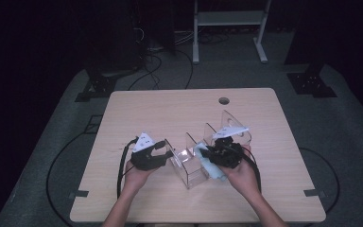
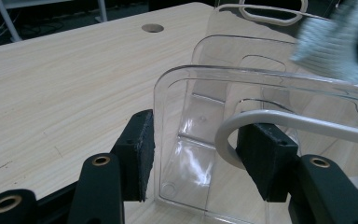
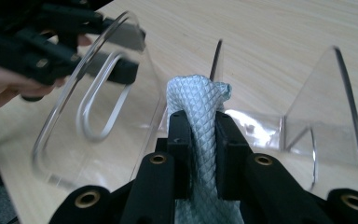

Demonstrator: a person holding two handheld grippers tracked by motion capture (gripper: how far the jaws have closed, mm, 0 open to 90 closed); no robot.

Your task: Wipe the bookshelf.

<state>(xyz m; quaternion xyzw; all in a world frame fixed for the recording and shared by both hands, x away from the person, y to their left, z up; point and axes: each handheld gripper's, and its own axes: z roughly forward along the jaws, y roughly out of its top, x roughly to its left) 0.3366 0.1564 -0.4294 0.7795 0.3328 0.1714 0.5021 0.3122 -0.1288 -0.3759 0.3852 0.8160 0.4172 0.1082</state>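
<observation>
A clear plastic organizer (image 1: 192, 176) with upright dividers stands on the wooden table (image 1: 146, 109), near its front middle. My left gripper (image 1: 168, 150) is shut on the organizer's left end wall (image 2: 200, 121). One pad rests against the outer face and the other against the white-rimmed handle cut-out (image 2: 261, 119). My right gripper (image 3: 199, 130) is shut on a folded light-blue waffle cloth (image 3: 196, 93). It holds the cloth (image 1: 213, 169) over the organizer's middle section, and the same cloth (image 2: 335, 42) appears blurred at the upper right in the left gripper view. My left gripper (image 3: 137, 53) also shows across the clear wall.
A round cable hole (image 1: 224, 100) sits near the table's far edge. Bare wood lies to the left, right and back of the organizer. Beyond the table there is dark floor with cables and a white frame (image 1: 227, 28).
</observation>
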